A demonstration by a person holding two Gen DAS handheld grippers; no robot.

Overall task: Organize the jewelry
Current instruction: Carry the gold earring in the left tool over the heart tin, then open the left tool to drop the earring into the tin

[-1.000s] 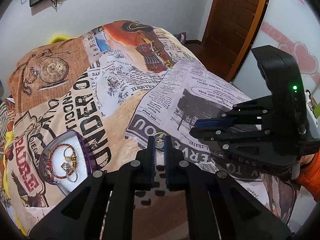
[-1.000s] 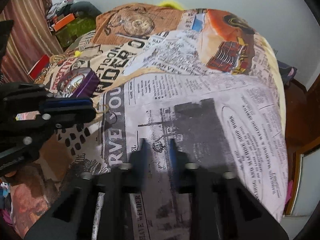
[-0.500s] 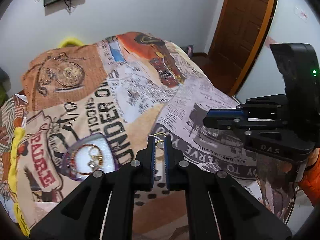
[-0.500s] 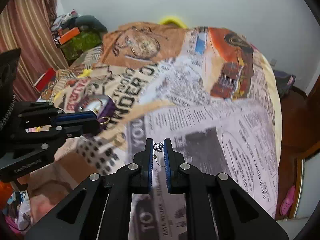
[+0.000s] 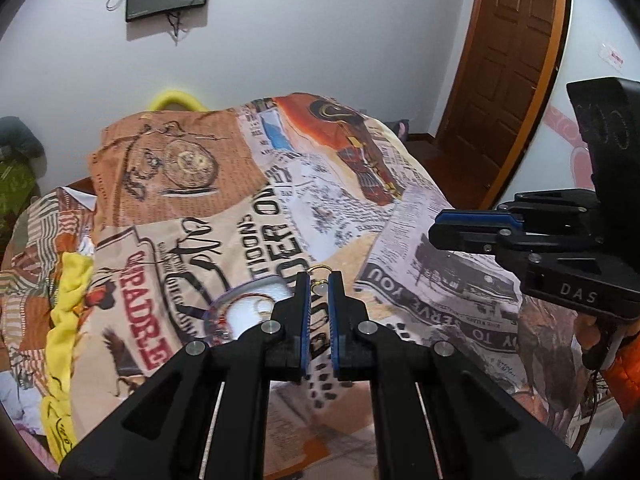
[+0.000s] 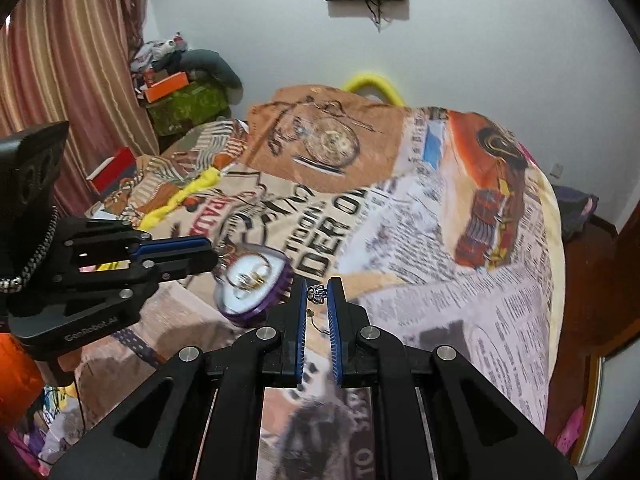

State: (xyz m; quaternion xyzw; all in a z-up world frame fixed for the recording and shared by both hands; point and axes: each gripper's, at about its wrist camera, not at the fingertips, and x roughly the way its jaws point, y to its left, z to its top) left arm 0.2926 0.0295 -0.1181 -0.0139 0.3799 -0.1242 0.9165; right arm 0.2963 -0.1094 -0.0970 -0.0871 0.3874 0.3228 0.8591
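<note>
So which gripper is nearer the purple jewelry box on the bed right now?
Left. The left gripper, shut on a gold earring, hangs right beside the purple jewelry box. The right gripper, shut on a silver earring, is a little farther off.

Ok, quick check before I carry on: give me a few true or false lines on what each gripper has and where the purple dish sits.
1. The left gripper grips a gold ring. True.
2. The right gripper is empty. False: it pinches a small silver piece.
3. The purple dish lies on the printed bedspread. True.
4. The dish holds nothing. False: gold rings lie in it.
</note>
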